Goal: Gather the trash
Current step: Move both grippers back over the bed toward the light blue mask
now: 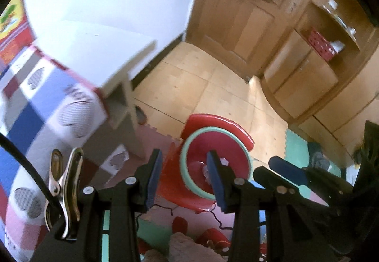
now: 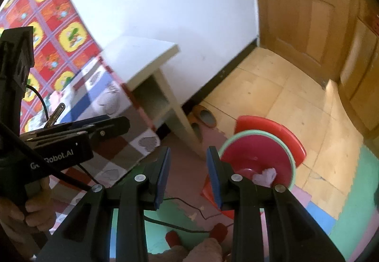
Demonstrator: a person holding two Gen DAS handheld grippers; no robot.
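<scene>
A red basin with a green rim sits on a red stool on the floor below both grippers. A crumpled pale tissue lies inside it; in the left wrist view the tissue peeks out from behind a finger. My left gripper hangs above the basin, open and empty. My right gripper hovers just left of the basin, also open with nothing between its pads. Each gripper shows in the other's view: the right gripper and the left gripper.
A bed with a patchwork cover and a white bedside table stand on the left. Slippers lie by the wall. A wooden door, a cabinet, foam mats and a thin cable are nearby.
</scene>
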